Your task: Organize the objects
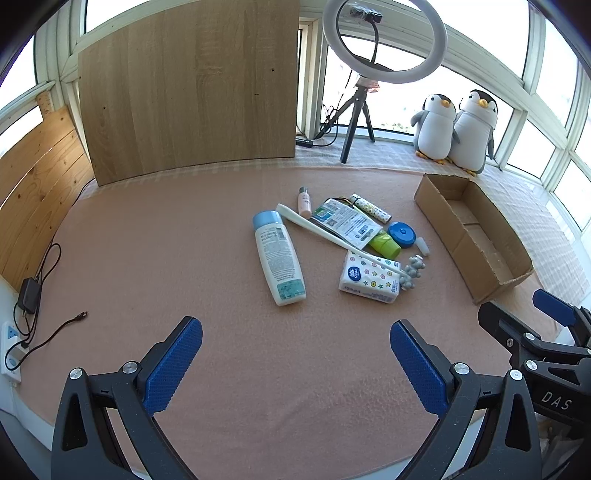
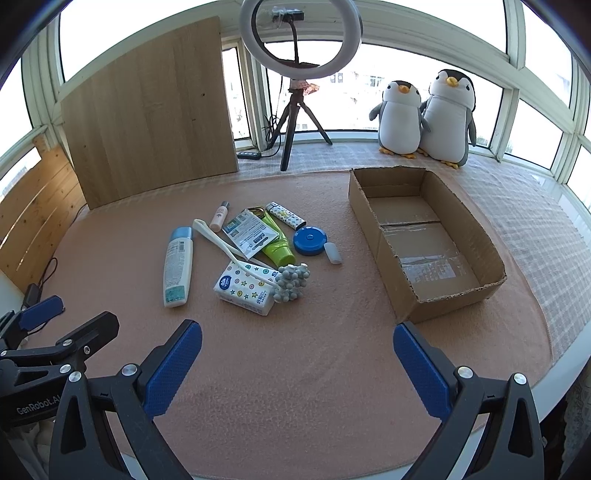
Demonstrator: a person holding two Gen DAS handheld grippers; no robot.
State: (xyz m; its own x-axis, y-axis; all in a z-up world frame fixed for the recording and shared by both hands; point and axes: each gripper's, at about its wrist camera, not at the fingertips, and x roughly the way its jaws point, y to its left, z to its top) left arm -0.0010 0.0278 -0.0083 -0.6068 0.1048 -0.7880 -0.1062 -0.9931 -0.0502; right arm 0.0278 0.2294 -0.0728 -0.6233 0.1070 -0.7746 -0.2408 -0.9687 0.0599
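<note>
Left wrist: your left gripper [image 1: 295, 365] jaws spread wide, empty.
Right gripper [image 2: 297, 365] same, touching nothing; cardboard box [image 2: 384, 258] ahead.

Lotion bottle [image 2: 178, 267] is lying left of the tissue pack [image 2: 245, 287]. Cardboard box [image 2: 424, 236] is sitting right of the clutter, plush penguins [image 2: 428, 118] standing behind it.

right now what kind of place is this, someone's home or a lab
Most likely a home: a bay-window nook set up for recording. Windows curve around a ledge holding two plush penguins, a ring light on a tripod stands behind, and toiletries lie on the pink mat beside a cardboard box.
</note>
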